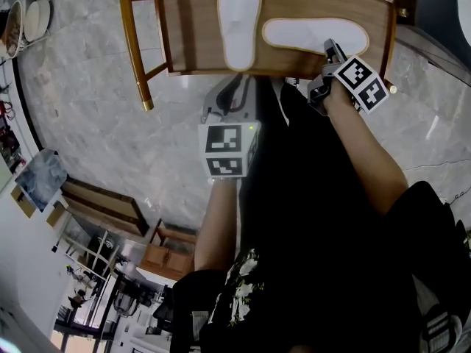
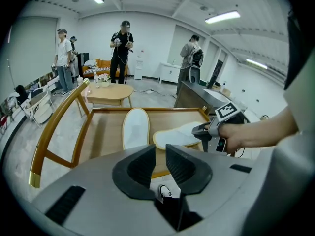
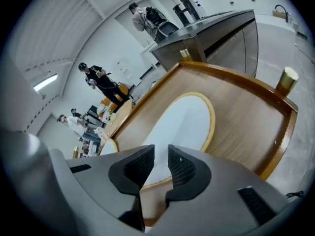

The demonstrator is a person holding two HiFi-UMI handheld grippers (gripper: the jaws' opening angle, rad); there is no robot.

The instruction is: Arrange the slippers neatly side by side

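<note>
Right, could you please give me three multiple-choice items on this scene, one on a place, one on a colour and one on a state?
1. The lengthwise slipper and the crosswise slipper lie:
A on the floor
B on the wooden seat
C on a round table

2. Both slippers are:
A black
B red
C white with a tan rim

3. The two slippers are:
A at roughly a right angle to each other
B stacked
C parallel, side by side

Answers:
1 B, since the head view shows both inside the seat's raised wooden edge.
2 C, since both show white surfaces with tan edging in the head view.
3 A, since one points away from the person while the other runs across, so they are not yet lined up.
</note>
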